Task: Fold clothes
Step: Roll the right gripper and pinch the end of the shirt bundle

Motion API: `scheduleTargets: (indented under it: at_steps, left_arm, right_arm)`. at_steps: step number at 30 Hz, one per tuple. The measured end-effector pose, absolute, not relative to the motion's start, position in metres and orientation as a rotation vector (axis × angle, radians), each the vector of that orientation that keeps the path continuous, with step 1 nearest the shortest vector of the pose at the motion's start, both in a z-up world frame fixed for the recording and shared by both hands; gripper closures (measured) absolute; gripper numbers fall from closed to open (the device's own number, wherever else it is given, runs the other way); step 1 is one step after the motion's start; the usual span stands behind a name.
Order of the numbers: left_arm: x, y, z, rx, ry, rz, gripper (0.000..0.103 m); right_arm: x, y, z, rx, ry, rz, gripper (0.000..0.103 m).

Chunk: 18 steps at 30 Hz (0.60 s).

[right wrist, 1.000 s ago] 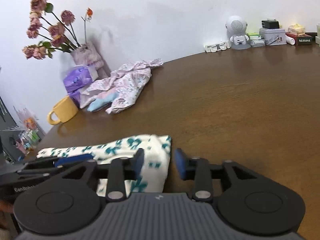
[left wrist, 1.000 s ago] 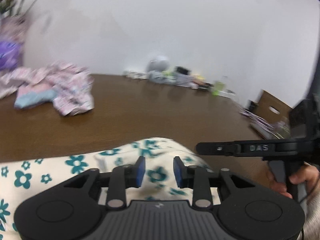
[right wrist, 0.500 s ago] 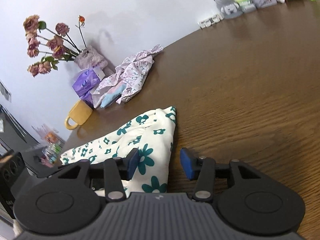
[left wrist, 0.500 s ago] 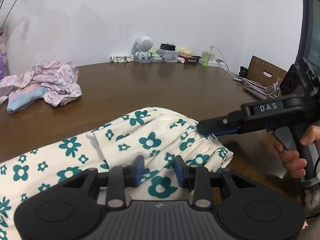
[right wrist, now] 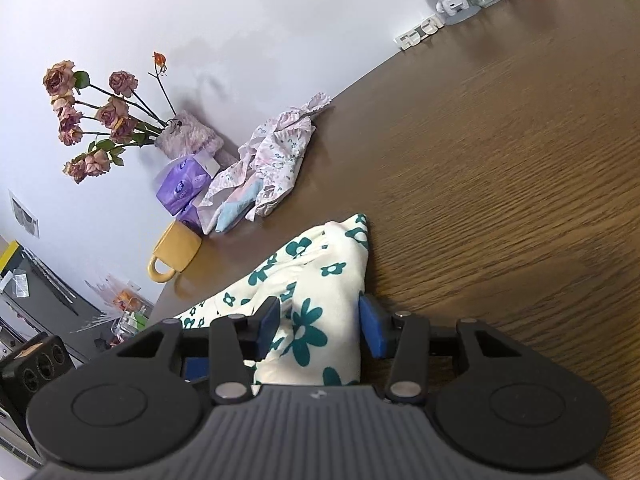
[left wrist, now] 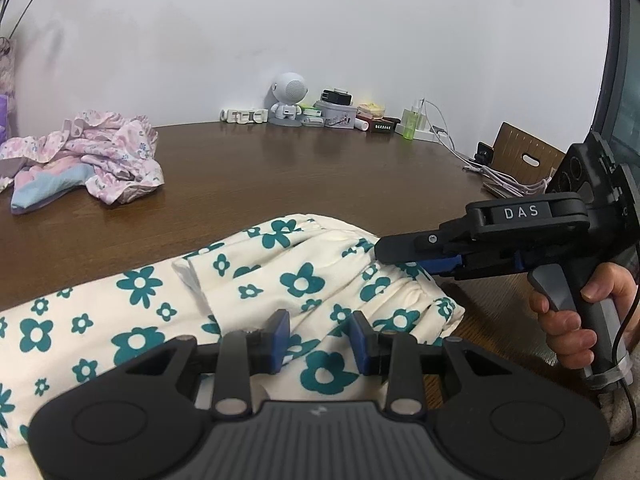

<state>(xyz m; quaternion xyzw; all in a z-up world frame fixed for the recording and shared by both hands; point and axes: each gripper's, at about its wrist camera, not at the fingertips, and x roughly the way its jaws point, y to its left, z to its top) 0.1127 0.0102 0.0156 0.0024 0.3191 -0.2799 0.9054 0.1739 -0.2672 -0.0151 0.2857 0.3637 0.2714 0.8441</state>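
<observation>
A cream garment with teal flowers (left wrist: 304,280) lies near the front edge of the brown table (left wrist: 320,168), its gathered waistband to the right. My left gripper (left wrist: 320,340) hovers open just over the cloth, with nothing pinched. A hand holds my right gripper (left wrist: 404,258), which comes in from the right with its tips at the waistband. In the right wrist view the right gripper (right wrist: 320,328) is open. A fold of the garment (right wrist: 316,280) lies between its blue pads (right wrist: 372,328) without being squeezed.
A crumpled pile of pink floral clothes (left wrist: 104,160) lies at the back left. By the wall stand a yellow mug (right wrist: 176,252), a purple tissue pack (right wrist: 182,188) and dried flowers (right wrist: 96,120). A white robot-shaped speaker (left wrist: 288,96), small boxes and cables (left wrist: 500,184) line the far edge.
The left wrist view went from blurred to steady. My right gripper opened wider and tilted, and it now reaches over the waistband end of the garment.
</observation>
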Motion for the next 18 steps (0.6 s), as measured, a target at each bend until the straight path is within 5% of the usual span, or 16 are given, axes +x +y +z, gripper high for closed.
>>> scheduleTargets:
  at_steps: [18]
  left_arm:
    - [0.113,0.013,0.014,-0.020,0.656,-0.589,0.072]
  right_arm:
    - [0.175,-0.273,-0.027,0.793,0.785,0.579,0.069]
